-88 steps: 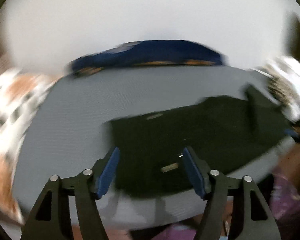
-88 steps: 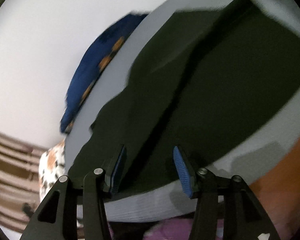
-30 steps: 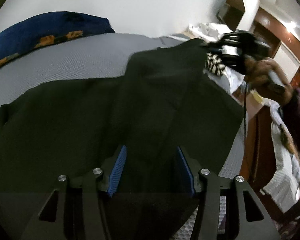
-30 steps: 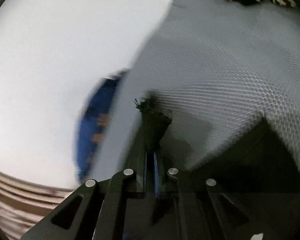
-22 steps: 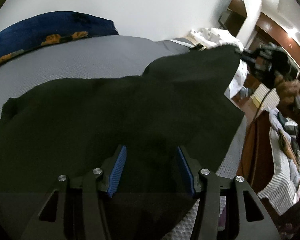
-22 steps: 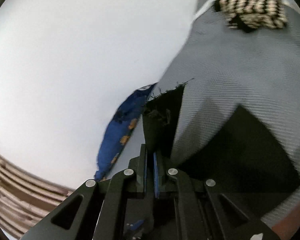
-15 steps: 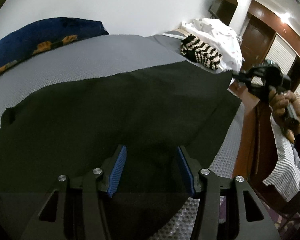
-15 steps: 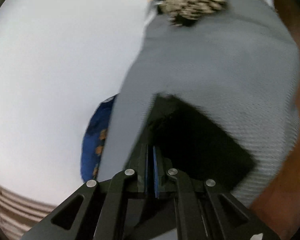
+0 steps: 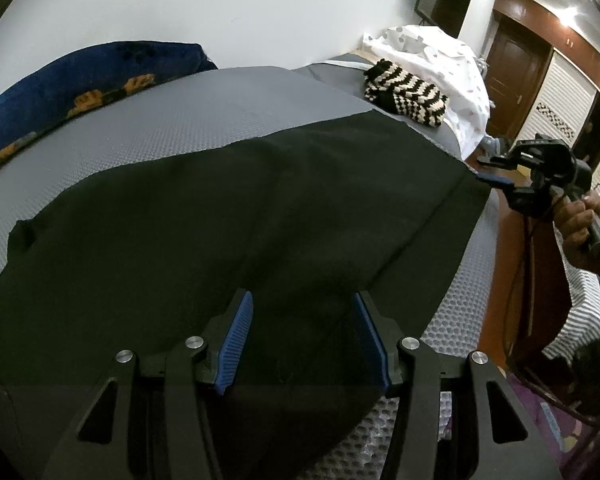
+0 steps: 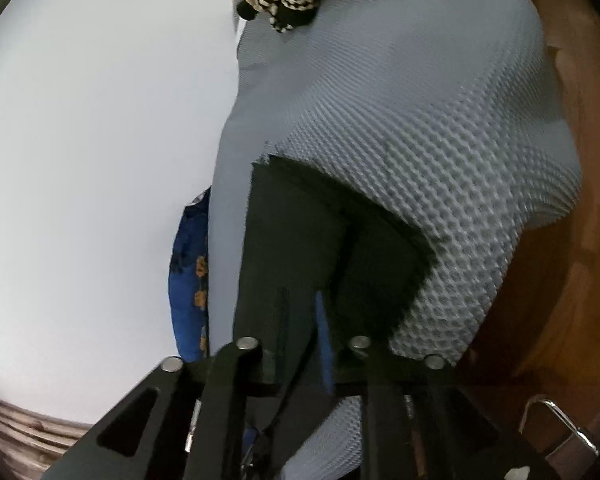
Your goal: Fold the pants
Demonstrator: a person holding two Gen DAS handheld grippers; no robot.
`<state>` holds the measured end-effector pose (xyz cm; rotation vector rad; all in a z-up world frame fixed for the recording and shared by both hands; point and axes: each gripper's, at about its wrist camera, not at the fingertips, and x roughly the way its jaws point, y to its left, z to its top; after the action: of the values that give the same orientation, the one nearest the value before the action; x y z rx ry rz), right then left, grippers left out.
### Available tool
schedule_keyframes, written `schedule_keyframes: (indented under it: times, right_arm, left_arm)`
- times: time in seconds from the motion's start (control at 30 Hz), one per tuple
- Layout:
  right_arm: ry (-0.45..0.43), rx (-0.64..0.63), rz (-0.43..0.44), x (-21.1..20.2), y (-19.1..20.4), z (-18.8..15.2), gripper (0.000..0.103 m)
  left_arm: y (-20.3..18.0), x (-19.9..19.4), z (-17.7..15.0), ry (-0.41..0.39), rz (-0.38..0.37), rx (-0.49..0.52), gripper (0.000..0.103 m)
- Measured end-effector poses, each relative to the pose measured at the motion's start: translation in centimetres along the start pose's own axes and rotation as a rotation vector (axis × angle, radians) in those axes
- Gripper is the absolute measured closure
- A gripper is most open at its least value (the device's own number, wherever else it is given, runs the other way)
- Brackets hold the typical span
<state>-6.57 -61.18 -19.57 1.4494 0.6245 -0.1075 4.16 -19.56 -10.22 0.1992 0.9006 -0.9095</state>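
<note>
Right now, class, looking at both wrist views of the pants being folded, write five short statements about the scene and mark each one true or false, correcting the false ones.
1. The black pants lie spread on the grey mattress. True.
2. The left hand-held gripper is clamped on the fabric. False: its jaws stand open above the pants.
3. A black-and-white knitted item lies on the pants. False: it lies apart from them, on the mattress near the white bedding.
4. A blue pillow with orange print lies at the wall side of the mattress. True.
5. The right hand-held gripper is at the pants' far end. True.
</note>
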Motion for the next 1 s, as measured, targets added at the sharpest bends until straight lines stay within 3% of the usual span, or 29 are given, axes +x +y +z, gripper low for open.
schedule_keyframes:
  times: [0.07, 0.1, 0.27, 0.67, 0.7, 0.77, 0.8, 0.87, 0.9, 0.93, 1.0]
  right_arm:
    - [-0.010, 0.015, 0.043, 0.4, -0.3, 0.0, 0.069]
    - [-0.012, 0.015, 0.032, 0.7, -0.3, 0.0, 0.057]
    - [-0.053, 0.013, 0.007, 1.6, 0.3, 0.5, 0.058]
    - [-0.054, -0.013, 0.053, 3.9, 1.2, 0.2, 0.056]
    - [-0.055, -0.027, 0.045, 3.9, 1.3, 0.2, 0.060]
    - [-0.044, -0.080, -0.032, 4.4, 1.4, 0.1, 0.076]
    - [-0.026, -0.101, -0.077, 4.8, 1.3, 0.2, 0.092]
    - [-0.025, -0.099, -0.079, 4.7, 1.0, 0.3, 0.099]
    - [-0.025, -0.106, -0.088, 4.7, 1.1, 0.2, 0.100]
    - [-0.032, -0.121, -0.104, 4.4, 1.3, 0.1, 0.100]
    - [-0.049, -0.139, -0.109, 3.8, 1.9, -0.3, 0.100]
  left_arm:
    - [0.2, -0.1, 0.0, -0.001, -0.012, -0.010, 0.051]
    - [0.3, 0.0, 0.0, -0.001, -0.015, -0.014, 0.052]
    - [0.4, 0.1, 0.0, -0.003, -0.022, -0.026, 0.052]
    - [0.6, 0.3, -0.3, -0.012, -0.034, -0.032, 0.052]
    - [0.7, 0.3, -0.4, -0.014, -0.034, -0.033, 0.052]
    - [0.7, 0.3, -0.5, -0.018, -0.038, -0.038, 0.052]
    - [0.7, 0.2, -0.4, -0.019, -0.040, -0.040, 0.052]
    - [0.6, 0.2, -0.4, -0.019, -0.038, -0.039, 0.052]
    - [0.5, 0.2, -0.4, -0.021, -0.023, -0.033, 0.059]
    - [0.5, 0.1, -0.3, -0.021, -0.008, -0.029, 0.077]
    - [0.7, 0.1, -0.3, -0.011, 0.017, -0.029, 0.092]
